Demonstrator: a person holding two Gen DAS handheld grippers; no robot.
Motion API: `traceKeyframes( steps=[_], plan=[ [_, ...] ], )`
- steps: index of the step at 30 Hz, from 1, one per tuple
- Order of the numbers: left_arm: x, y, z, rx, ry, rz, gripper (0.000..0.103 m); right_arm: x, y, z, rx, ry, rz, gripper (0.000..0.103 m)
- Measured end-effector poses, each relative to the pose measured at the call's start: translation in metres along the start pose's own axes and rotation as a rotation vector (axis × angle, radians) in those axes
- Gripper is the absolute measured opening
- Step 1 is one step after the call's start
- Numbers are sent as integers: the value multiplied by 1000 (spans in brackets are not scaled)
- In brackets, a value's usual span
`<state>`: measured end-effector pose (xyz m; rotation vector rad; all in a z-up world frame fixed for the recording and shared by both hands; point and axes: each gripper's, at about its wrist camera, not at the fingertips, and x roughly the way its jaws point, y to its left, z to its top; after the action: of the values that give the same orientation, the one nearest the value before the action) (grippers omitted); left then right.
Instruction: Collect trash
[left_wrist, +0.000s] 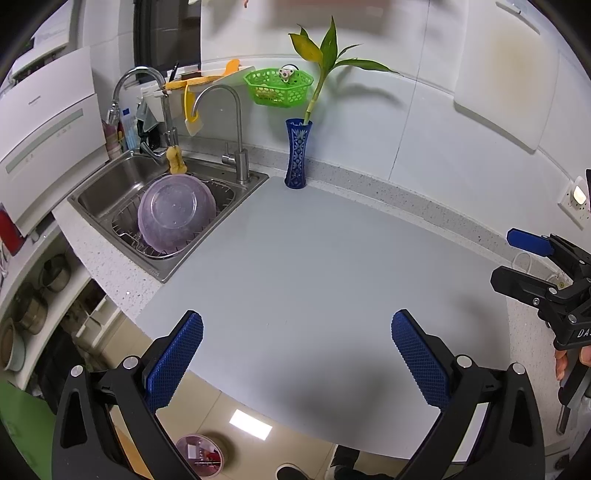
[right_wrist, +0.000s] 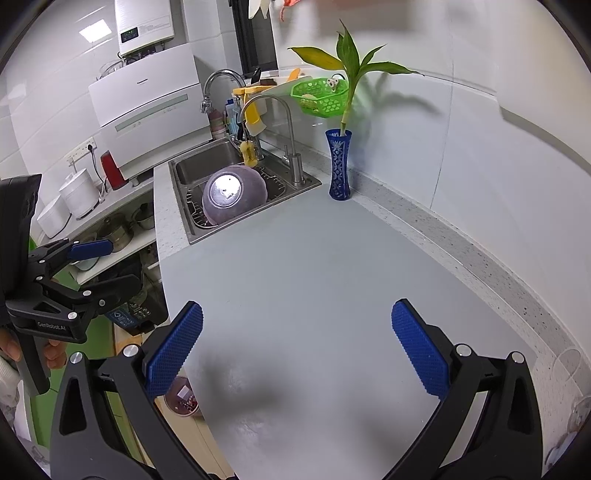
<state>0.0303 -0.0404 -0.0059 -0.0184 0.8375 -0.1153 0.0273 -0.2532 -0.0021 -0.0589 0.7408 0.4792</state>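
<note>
Above the grey worktop (left_wrist: 295, 277) hung two tongs, one in each hand. The left tongs (left_wrist: 297, 354) were spread wide, and nothing sat between the blue pads (left_wrist: 177, 354). They touched nothing. The right tongs (right_wrist: 297, 347) were spread just as wide, and they held nothing and touched nothing too. Each pair pointed out across the worktop toward the wall at the back.

From the left view, the right tongs showed at the far right edge, with their pads apart. From the right view, the left tongs (right_wrist: 86, 264) showed at the far left edge, out past the worktop's edge, also with a gap between the pads.

No trash could be seen lying on the worktop. Down on the floor, below the near edge of the worktop, stood a round bin (left_wrist: 201, 456) with a pinkish inside. Some small white and red bits lay in it. The bin stood upright with its mouth facing up.

At the back corner stood a tall blue vase (left_wrist: 297, 155), upright, with a green plant (left_wrist: 325, 59) in it. Beside it was a metal sink (left_wrist: 110, 184) with a purple bowl (left_wrist: 175, 212) tipped over in a wire rack. A green basket (left_wrist: 279, 86) hung on the wall.
</note>
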Motion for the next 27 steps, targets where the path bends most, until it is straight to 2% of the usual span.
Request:
traceKeyframes(
  steps=[27],
  plan=[
    [4,2,-5,5,17,-18,98,7,-3,1,3,8,1,100]
  ],
)
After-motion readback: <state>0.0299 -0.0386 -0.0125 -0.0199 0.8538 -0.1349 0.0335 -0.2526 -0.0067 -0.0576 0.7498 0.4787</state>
